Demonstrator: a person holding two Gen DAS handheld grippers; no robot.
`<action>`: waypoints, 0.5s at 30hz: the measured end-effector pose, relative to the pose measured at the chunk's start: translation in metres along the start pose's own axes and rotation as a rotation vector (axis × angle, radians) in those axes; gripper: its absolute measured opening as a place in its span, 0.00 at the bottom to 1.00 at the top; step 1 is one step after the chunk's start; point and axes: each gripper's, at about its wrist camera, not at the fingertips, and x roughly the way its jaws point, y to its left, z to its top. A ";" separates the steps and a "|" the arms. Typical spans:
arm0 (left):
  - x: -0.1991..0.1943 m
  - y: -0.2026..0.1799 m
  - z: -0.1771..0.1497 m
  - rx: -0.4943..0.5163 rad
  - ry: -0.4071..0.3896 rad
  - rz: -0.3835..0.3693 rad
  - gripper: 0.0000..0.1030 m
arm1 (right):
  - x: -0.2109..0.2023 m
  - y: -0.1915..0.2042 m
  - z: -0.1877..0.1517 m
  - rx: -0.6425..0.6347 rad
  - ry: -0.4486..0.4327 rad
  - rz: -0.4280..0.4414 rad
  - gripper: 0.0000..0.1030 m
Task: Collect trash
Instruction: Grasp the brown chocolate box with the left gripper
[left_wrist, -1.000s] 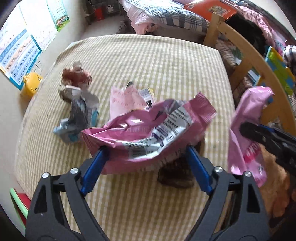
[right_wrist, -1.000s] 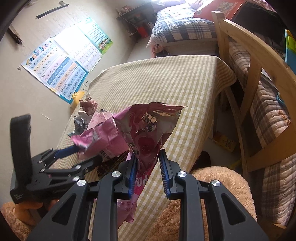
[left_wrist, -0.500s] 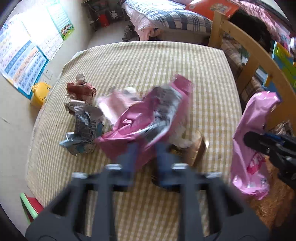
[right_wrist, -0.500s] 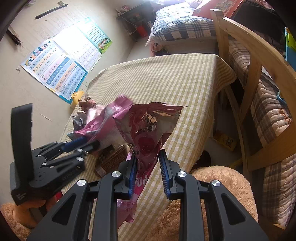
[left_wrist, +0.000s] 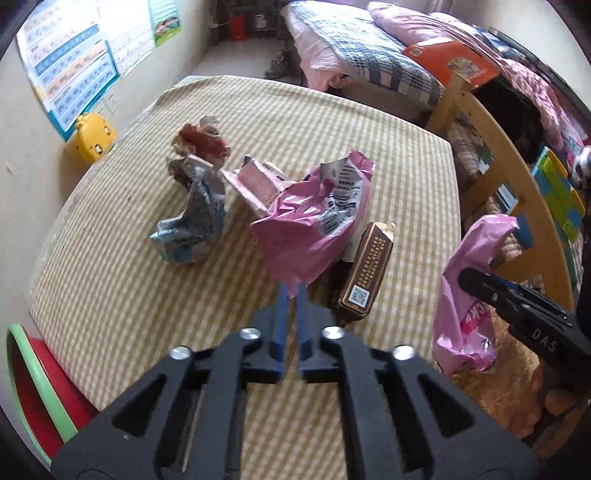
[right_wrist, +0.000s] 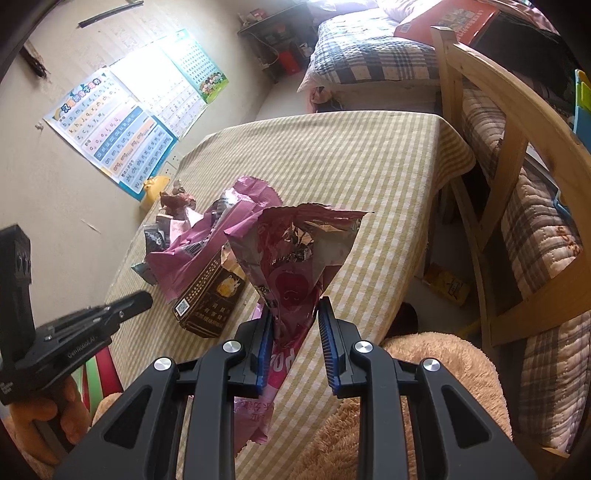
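My left gripper (left_wrist: 291, 291) is shut on the lower corner of a crumpled pink wrapper (left_wrist: 314, 221) and holds it just above the checked tablecloth (left_wrist: 314, 122). A brown box (left_wrist: 367, 273) lies right beside that wrapper. Further left on the cloth are a small pink carton (left_wrist: 255, 181), a silver-blue crumpled wrapper (left_wrist: 195, 225) and a reddish crumpled wrapper (left_wrist: 201, 142). At the table's right edge my right gripper (right_wrist: 295, 325) is shut on a pink foil-lined bag (right_wrist: 295, 258), whose torn mouth gapes upward. The left gripper (right_wrist: 140, 299) shows at the left of the right wrist view.
A wooden chair (right_wrist: 491, 122) with a plaid cushion stands right of the table, and a bed (left_wrist: 369, 62) lies beyond. A yellow toy (left_wrist: 90, 136) sits by the wall at the table's left. A red and green bowl (left_wrist: 29, 387) is near left. Brown plush fabric (right_wrist: 406, 369) lies below.
The left gripper's jaws went from wide apart around the pink wrapper to shut on it, and lifted it, uncovering the brown box. The right gripper and its bag stayed still.
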 end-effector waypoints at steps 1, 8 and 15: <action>-0.001 -0.001 0.001 0.008 -0.005 -0.013 0.21 | 0.000 0.000 0.000 0.001 0.000 -0.002 0.22; 0.018 -0.039 0.005 0.127 0.024 -0.062 0.37 | 0.002 -0.011 0.002 0.049 0.006 0.004 0.23; 0.047 -0.045 0.006 0.112 0.089 -0.054 0.24 | 0.001 -0.015 0.002 0.058 0.005 0.005 0.23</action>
